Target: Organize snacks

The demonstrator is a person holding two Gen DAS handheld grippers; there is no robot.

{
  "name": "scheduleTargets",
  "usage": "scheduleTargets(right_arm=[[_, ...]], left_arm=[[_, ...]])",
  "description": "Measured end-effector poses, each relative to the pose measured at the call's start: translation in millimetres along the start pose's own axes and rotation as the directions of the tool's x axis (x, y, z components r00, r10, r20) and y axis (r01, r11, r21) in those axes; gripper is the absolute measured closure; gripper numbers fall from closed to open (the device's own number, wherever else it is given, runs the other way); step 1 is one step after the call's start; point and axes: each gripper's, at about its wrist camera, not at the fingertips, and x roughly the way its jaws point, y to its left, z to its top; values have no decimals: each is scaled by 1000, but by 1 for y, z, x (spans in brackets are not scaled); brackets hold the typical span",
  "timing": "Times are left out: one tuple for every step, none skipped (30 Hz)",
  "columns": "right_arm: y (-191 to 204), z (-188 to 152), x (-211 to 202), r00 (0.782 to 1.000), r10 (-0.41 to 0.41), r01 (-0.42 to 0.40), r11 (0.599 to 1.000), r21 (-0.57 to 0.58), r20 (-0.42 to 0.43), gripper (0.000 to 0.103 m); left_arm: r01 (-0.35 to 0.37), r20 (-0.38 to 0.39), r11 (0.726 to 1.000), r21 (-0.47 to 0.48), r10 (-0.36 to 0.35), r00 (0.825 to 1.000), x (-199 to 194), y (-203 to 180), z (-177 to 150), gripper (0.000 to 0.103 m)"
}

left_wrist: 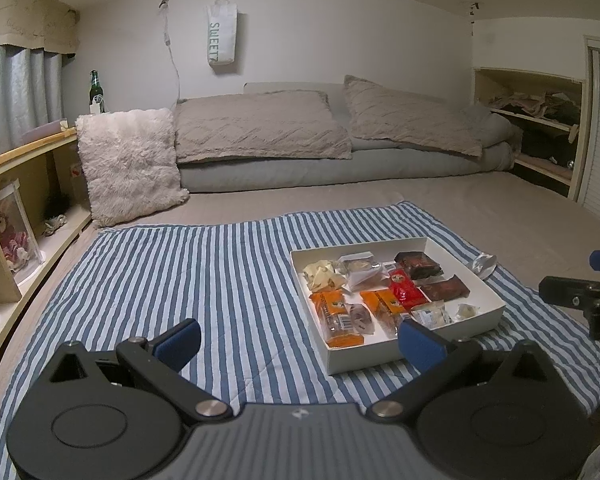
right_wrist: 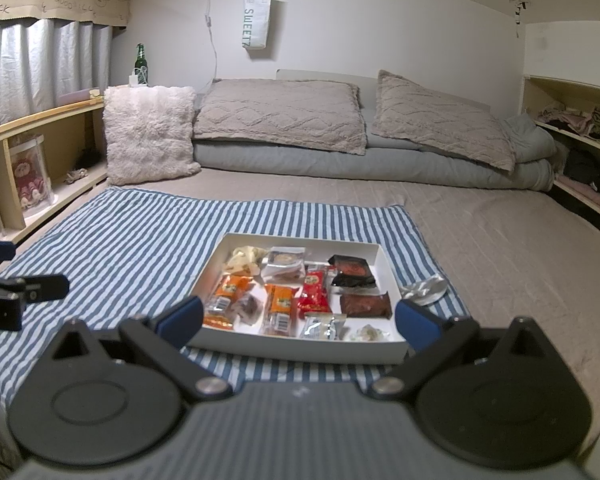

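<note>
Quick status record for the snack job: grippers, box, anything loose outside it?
left gripper: open, empty, over the striped cloth left of the box
right gripper: open, empty, at the box's near edge
box: white, open, on the cloth
in box: wrapped snacks, including a red packet
outside box: silver wrapper, right of it

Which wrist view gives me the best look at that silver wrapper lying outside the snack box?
Right wrist: the silver wrapper lies fully visible on the striped cloth beside the white box. Left wrist shows it too, smaller and farther off, behind the box's far wall.
</note>
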Motion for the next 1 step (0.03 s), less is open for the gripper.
scheduleTargets(right_arm=[[0,0,0,1000,1,-1,1000,-1,0,0]], left_arm=[[-1,-1,1000,-1,1,1000,0,0,0,0]])
